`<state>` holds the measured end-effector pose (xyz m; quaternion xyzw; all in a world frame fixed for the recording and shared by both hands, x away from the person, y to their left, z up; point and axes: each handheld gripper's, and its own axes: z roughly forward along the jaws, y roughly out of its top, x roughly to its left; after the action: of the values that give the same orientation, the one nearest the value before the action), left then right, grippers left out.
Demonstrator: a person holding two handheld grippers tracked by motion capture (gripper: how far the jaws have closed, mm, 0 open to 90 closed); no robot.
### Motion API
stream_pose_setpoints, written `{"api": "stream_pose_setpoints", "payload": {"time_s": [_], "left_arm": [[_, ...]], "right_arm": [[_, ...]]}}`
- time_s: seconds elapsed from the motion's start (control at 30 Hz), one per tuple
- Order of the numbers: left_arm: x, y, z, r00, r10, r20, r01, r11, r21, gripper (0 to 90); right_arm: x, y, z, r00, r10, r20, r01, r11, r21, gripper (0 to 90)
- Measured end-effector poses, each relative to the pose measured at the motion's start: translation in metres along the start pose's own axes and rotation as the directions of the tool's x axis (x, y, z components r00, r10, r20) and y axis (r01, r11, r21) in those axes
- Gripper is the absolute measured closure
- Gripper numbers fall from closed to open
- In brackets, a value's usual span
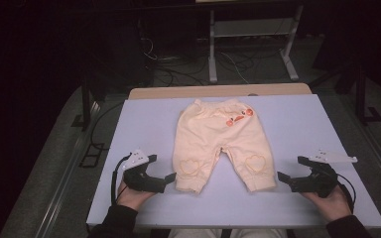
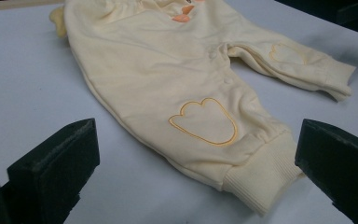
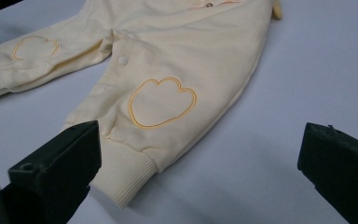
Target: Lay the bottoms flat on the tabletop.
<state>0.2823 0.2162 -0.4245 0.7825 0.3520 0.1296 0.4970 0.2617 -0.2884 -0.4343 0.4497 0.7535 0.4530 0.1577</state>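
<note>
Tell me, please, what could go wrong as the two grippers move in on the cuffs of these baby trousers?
1. Both jaw pairs stand wide open; the left gripper and right gripper sit beside the cuffs, so a shallow bite may catch one fabric layer.
2. The trousers lie flat on the table; jaws could scrape it.
3. An uneven pull might skew the legs.

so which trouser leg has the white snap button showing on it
The leg of the baby trousers nearest the right tongs: a white snap sits on its inner seam. The other leg shows none.
</note>
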Motion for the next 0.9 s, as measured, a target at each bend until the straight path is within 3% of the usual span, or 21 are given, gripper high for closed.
{"api": "stream_pose_setpoints", "payload": {"time_s": [0.9], "left_arm": [[0.005, 0.001, 0.006, 0.9989, 0.017, 0.043, -0.019, 0.9986, 0.050, 0.0]], "right_arm": [[-0.005, 0.000, 0.011, 0.9981, -0.025, -0.057, 0.029, 0.997, 0.066, 0.0]]}}
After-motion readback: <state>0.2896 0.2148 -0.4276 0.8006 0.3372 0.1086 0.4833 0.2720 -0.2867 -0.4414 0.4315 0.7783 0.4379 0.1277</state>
